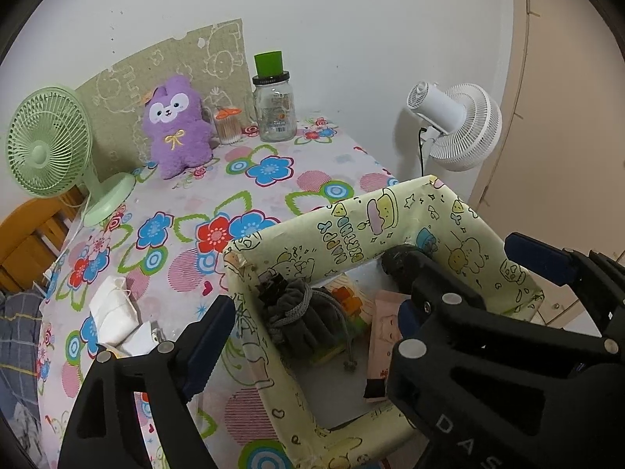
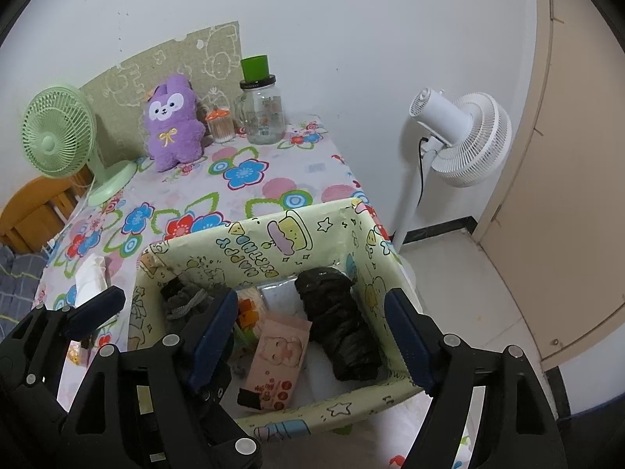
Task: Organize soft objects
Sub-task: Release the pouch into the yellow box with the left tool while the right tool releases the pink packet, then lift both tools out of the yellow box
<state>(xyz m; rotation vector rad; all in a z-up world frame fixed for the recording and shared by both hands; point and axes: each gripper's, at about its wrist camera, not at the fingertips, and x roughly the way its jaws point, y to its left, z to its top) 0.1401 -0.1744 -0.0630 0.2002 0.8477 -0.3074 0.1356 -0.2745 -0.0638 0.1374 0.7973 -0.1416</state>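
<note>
A pale yellow cartoon-print box (image 1: 273, 351) (image 2: 351, 396) stands on the flowered table's near right corner. Inside lie a dark grey drawstring pouch (image 1: 308, 320) (image 2: 183, 301), a pink tissue pack (image 1: 384, 336) (image 2: 279, 355) and a black crinkled bundle (image 2: 340, 328). A purple plush toy (image 1: 175, 127) (image 2: 172, 129) sits upright at the back by the wall. A white cloth bag (image 1: 113, 310) (image 2: 91, 275) lies left of the box. My left gripper (image 1: 312, 320) is open and empty, straddling the box's left wall. My right gripper (image 2: 312, 332) is open and empty above the box.
A green desk fan (image 1: 49, 144) (image 2: 58, 135) stands at the back left. A glass jar with a green cup on its lid (image 1: 273, 105) (image 2: 261, 109) and a small jar of swabs (image 1: 228, 125) stand by the wall. A white floor fan (image 2: 461, 140) stands right of the table.
</note>
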